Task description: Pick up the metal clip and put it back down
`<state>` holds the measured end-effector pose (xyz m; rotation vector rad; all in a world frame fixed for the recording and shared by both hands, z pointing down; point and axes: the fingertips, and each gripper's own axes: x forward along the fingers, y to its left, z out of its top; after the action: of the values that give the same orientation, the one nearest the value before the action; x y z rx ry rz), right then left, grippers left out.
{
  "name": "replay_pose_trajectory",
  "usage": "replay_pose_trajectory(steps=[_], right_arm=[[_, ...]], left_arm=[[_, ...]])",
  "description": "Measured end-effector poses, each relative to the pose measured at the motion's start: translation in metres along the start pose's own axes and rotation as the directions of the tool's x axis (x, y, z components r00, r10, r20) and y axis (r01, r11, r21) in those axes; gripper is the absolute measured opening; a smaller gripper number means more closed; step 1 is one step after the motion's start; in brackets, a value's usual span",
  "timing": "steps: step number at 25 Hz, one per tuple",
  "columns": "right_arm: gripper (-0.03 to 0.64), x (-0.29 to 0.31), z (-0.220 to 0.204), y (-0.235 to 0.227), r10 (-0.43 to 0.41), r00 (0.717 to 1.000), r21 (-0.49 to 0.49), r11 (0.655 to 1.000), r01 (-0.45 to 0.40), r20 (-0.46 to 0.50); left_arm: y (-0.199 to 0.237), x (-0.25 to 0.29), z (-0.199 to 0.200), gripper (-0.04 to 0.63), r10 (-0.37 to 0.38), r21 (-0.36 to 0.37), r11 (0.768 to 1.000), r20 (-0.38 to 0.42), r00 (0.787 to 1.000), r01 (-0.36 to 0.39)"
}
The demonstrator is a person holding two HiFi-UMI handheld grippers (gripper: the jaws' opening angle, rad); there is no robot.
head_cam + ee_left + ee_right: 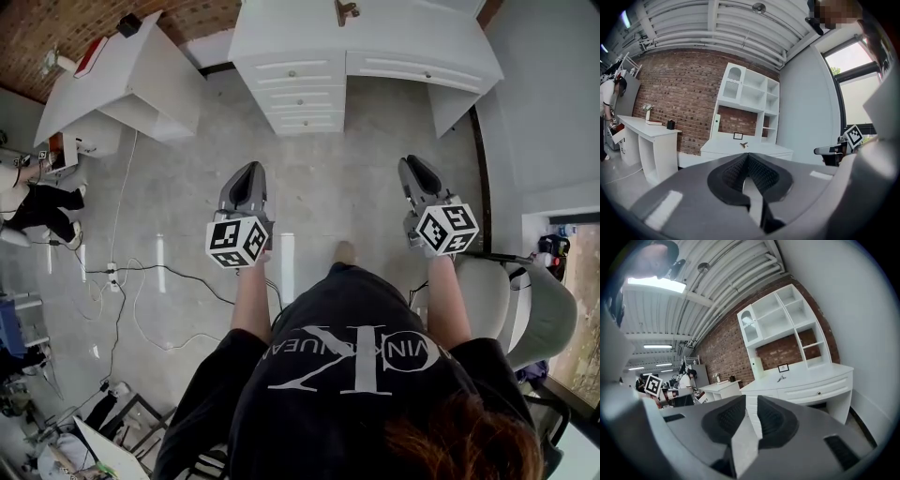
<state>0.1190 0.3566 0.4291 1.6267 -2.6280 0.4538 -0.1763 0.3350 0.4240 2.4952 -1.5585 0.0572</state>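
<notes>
The metal clip (347, 9) lies on top of the white desk (403, 37) ahead of me, small and far off. It also shows as a tiny clip (744, 145) in the left gripper view and as the same clip (780, 378) in the right gripper view. My left gripper (249, 172) hangs over the floor well short of the desk, its tips touching with nothing between them (747, 157). My right gripper (413, 167) is level with it; a narrow empty gap shows between its pads (751, 399).
The desk has a drawer stack (300, 94) facing me and a shelf unit (750, 93) above it. A second white table (141, 75) stands at the left. A pale chair (525, 300) is close on my right. Cables (141, 281) trail on the floor; a person (37, 202) works at far left.
</notes>
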Motion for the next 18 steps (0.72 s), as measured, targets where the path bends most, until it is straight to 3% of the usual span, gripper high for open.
replay_pose_trajectory(steps=[7, 18], right_arm=[[0.037, 0.042, 0.009, -0.029, 0.004, 1.000, 0.004, 1.000, -0.004, -0.004], [0.037, 0.062, 0.015, -0.050, -0.001, 1.000, 0.016, 1.000, 0.001, -0.004]], left_arm=[[0.013, 0.049, 0.007, 0.009, -0.003, -0.002, 1.000, 0.012, 1.000, 0.003], [0.021, 0.078, 0.008, 0.011, 0.000, -0.020, 1.000, 0.014, 1.000, 0.001]])
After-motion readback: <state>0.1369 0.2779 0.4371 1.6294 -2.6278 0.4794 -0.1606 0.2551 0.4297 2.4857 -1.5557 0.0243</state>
